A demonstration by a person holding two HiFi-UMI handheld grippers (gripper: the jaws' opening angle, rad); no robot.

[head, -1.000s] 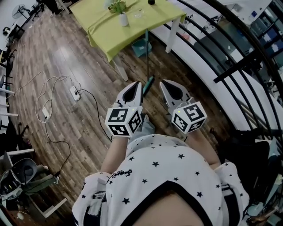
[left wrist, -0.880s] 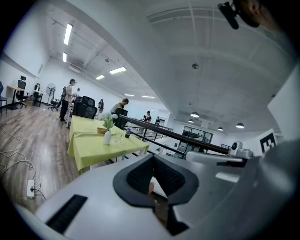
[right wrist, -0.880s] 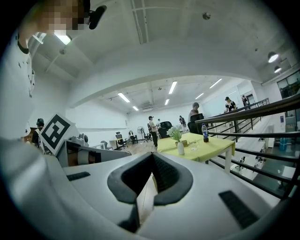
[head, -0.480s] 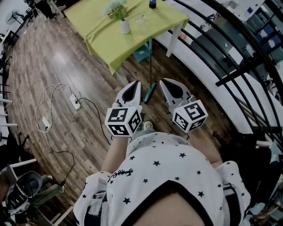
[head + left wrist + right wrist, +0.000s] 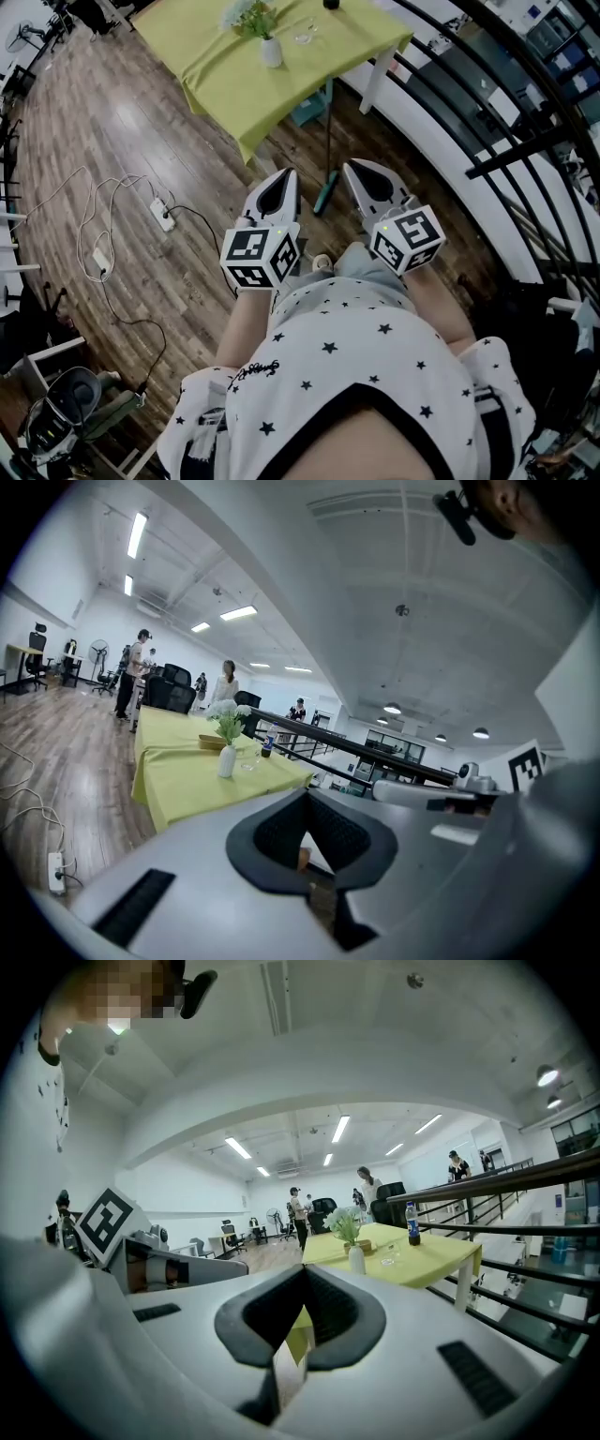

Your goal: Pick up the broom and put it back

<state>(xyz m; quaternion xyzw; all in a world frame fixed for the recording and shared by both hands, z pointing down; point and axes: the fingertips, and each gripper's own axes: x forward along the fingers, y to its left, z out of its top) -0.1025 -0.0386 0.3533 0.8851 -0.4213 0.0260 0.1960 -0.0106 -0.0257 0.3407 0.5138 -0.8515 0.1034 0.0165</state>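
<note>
The broom (image 5: 328,141) stands on the wood floor with its thin dark handle leaning at the table's edge. Its teal head (image 5: 324,195) rests on the floor between my two grippers and just ahead of their tips. In the head view my left gripper (image 5: 284,175) is to the left of the broom head, shut with nothing in it. My right gripper (image 5: 354,167) is to the right of it, also shut and empty. Neither touches the broom. Each gripper view shows its own jaws met at the tips, the left gripper (image 5: 305,795) and the right gripper (image 5: 305,1269), and no broom.
A table with a yellow-green cloth (image 5: 225,75) stands ahead, bearing a white vase of flowers (image 5: 271,51) and a glass. A black railing (image 5: 487,131) runs along the right. A power strip and cables (image 5: 164,214) lie on the floor at left. People stand far off.
Both grippers and the person have moved forward toward the table; the broom's teal head now lies closer between the gripper tips. Both pairs of jaws stayed shut.
</note>
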